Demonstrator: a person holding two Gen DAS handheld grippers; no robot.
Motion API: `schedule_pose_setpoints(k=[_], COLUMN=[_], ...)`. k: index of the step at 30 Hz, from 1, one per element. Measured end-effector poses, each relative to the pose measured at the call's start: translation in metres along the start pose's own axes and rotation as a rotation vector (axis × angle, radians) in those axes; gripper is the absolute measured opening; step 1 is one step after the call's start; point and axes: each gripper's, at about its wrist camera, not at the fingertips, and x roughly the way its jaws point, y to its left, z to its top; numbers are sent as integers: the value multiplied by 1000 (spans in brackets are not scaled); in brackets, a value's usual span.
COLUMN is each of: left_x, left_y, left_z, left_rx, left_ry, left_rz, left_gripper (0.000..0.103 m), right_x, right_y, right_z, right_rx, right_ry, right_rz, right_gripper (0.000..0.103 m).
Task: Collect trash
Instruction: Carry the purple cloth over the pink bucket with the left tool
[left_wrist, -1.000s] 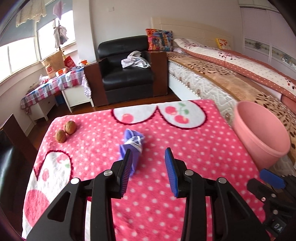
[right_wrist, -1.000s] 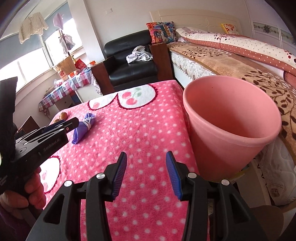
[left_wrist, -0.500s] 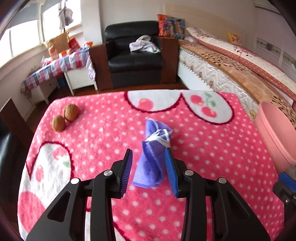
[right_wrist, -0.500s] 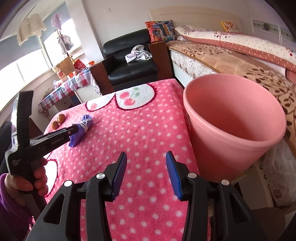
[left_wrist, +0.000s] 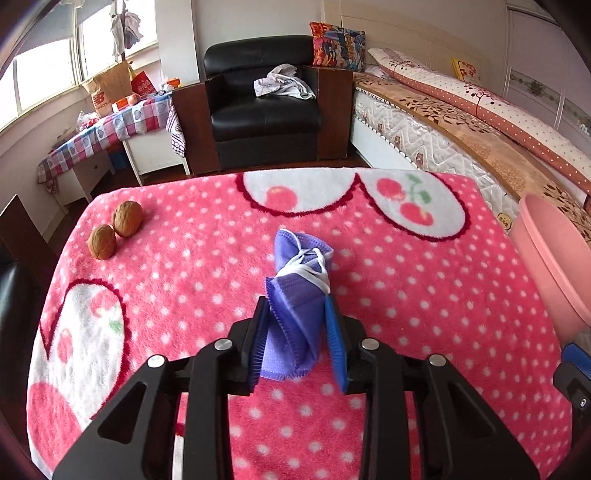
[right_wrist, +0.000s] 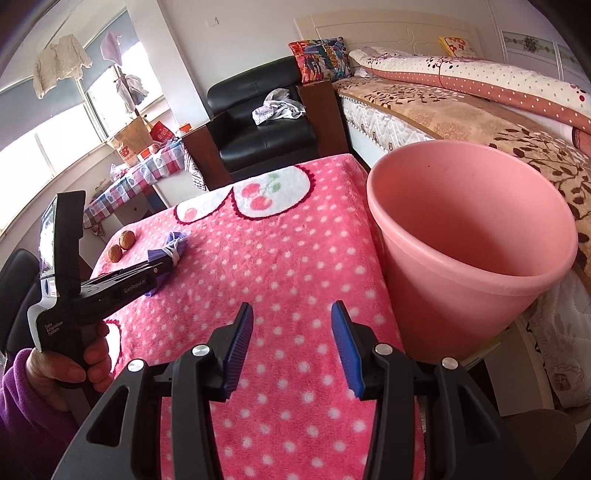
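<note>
The left claw (left_wrist: 295, 332) is closing with the rolled purple face mask (left_wrist: 295, 295) between its pads, low on the blanket-covered counter (left_wrist: 406, 295), likely to carry it off as trash. The right claw (right_wrist: 291, 343) hangs half open and empty beside the pink bin (right_wrist: 472, 236) at the counter's edge. Open blanket lies between; two walnuts (left_wrist: 114, 230) sit well clear.

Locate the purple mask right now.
Left wrist view: the purple mask lies mid-blanket between the closing left tool pads, walnuts to its left, pink bin at right.
</note>
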Motion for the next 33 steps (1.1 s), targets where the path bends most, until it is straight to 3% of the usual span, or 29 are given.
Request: schedule_pose_setpoints(k=[6,12,23,33], left_x=[-26,-57,-93,-113], left_y=[-10,-30,-72,-115], left_z=[1,2,-5,4], left_rx=[32,59,109,162], left_ry=[-75,-130,-163,-210], left_rz=[37,28,-35,-86], left_gripper=[28,28,28,28], right_x=[0,-3,-19,-56], right_y=[0,2,-6,-42], right_z=[0,-1,-5,8], right_rx=[-2,-9,22,62], right_ry=[-4,-15,-37,-123], right_rz=[-1,0,24,-45], right_gripper=[43,43,44,44])
